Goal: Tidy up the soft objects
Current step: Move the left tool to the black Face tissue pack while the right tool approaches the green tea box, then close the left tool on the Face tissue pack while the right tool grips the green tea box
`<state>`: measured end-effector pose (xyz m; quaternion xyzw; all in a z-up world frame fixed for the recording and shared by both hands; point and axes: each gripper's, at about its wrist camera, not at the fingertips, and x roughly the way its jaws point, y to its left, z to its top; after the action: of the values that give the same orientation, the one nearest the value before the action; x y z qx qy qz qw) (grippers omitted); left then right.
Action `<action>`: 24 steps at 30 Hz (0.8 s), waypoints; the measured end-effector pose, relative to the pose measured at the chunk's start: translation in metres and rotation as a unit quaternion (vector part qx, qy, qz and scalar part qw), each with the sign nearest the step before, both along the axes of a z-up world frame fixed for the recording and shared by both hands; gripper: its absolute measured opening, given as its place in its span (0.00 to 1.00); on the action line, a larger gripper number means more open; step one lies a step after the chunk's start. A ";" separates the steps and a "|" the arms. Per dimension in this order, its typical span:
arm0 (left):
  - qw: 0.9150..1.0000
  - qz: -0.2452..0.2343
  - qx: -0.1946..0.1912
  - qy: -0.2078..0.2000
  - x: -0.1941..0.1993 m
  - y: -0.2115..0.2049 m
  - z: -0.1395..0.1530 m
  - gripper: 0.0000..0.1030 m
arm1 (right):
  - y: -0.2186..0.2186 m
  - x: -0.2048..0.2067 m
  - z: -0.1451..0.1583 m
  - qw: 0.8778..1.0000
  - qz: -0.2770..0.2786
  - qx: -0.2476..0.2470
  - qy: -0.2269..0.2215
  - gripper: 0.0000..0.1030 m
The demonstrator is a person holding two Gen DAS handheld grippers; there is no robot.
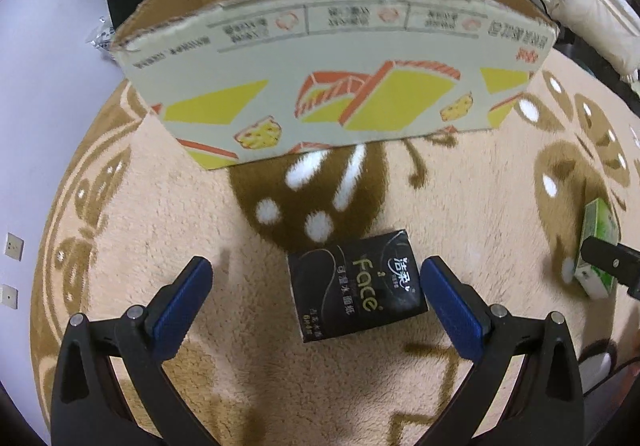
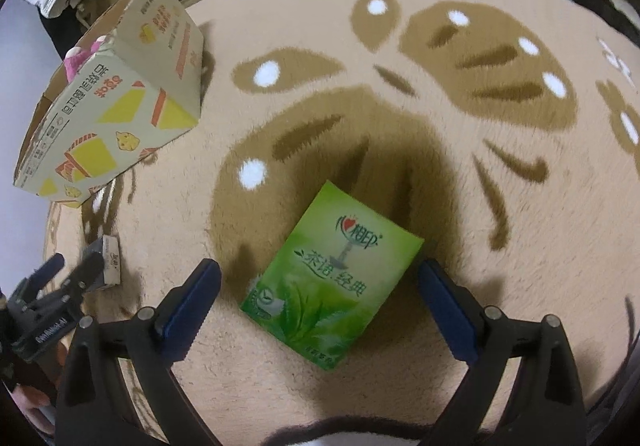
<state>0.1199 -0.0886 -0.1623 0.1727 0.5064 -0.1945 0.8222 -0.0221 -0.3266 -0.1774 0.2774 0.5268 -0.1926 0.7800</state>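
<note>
Both tongs gape empty: left tongs (image 1: 316, 290) straddle the black tissue pack (image 1: 356, 285) at lower centre, right tongs (image 2: 320, 294) the green tissue pack (image 2: 330, 278). They look light and squishy, so I'd pinch the long sides gently.

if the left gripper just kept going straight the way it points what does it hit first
Most likely the black tissue pack lying on the rug between its open jaws. Past that, the same line leads to the near wall of the cardboard box, though depth is hard to judge in this view.
</note>
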 end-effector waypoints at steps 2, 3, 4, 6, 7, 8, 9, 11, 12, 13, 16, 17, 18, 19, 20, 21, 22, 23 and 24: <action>1.000 -0.002 0.002 -0.002 0.000 -0.001 -0.001 1.00 | -0.001 0.000 -0.002 1.000 0.000 0.003 -0.001 0.95; 1.000 -0.002 0.005 -0.003 0.000 -0.002 -0.002 1.00 | -0.001 0.000 -0.003 1.000 0.001 0.004 0.000 0.92; 1.000 0.000 0.009 -0.006 0.000 -0.002 -0.003 0.99 | -0.001 0.000 -0.004 1.000 0.002 0.005 0.001 0.91; 1.000 0.002 0.019 -0.018 0.000 -0.004 -0.005 0.95 | 0.003 0.002 -0.006 1.000 0.004 0.004 0.003 0.87; 1.000 0.002 0.021 -0.017 0.000 -0.003 -0.006 0.89 | 0.004 0.005 -0.005 1.000 0.005 0.003 0.004 0.85; 1.000 0.001 0.022 -0.013 0.001 -0.004 -0.008 0.88 | 0.003 0.005 -0.005 1.000 0.006 0.004 0.005 0.82; 1.000 0.000 0.021 -0.008 0.001 -0.004 -0.010 0.85 | 0.004 0.006 -0.006 1.000 0.006 0.005 0.006 0.79; 1.000 0.000 0.021 -0.003 0.001 -0.003 -0.013 0.80 | 0.004 0.007 -0.006 1.000 0.007 0.006 0.006 0.79; 1.000 -0.001 0.024 0.000 0.002 -0.004 -0.015 0.76 | 0.004 0.007 -0.007 1.000 0.007 0.005 0.007 0.79; 1.000 -0.004 0.024 0.002 0.003 -0.003 -0.015 0.74 | 0.004 0.008 -0.009 1.000 0.007 0.004 0.008 0.79; 1.000 -0.006 0.022 0.001 0.003 -0.003 -0.016 0.70 | 0.005 0.008 -0.010 1.000 0.007 0.002 0.010 0.79; 1.000 -0.007 0.020 0.002 0.004 -0.003 -0.016 0.69 | 0.005 0.009 -0.011 1.000 0.007 0.002 0.010 0.79; 1.000 -0.009 0.019 0.003 0.003 -0.004 -0.016 0.67 | 0.005 0.009 -0.010 1.000 0.007 0.002 0.010 0.79; 1.000 -0.010 0.019 0.003 0.003 -0.004 -0.017 0.66 | 0.005 0.009 -0.011 1.000 0.006 0.003 0.010 0.79; 1.000 -0.010 0.019 0.001 0.003 -0.004 -0.017 0.66 | 0.005 0.009 -0.011 1.000 0.005 0.004 0.009 0.79; 1.000 -0.011 0.020 0.000 0.003 -0.004 -0.017 0.66 | 0.005 0.009 -0.011 1.000 0.005 0.004 0.009 0.80; 1.000 -0.012 0.019 0.000 0.002 -0.004 -0.016 0.66 | 0.005 0.009 -0.011 1.000 0.005 0.004 0.009 0.80; 1.000 -0.012 0.019 0.000 0.002 -0.005 -0.017 0.65 | 0.005 0.009 -0.011 1.000 0.005 0.004 0.009 0.80; 1.000 -0.011 0.019 0.000 0.003 -0.004 -0.017 0.65 | 0.005 0.009 -0.011 1.000 0.006 0.003 0.010 0.80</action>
<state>0.1228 -0.0931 -0.1791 0.1938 0.5077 -0.1943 0.8166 -0.0132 -0.3221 -0.1881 0.2750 0.5367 -0.1893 0.7749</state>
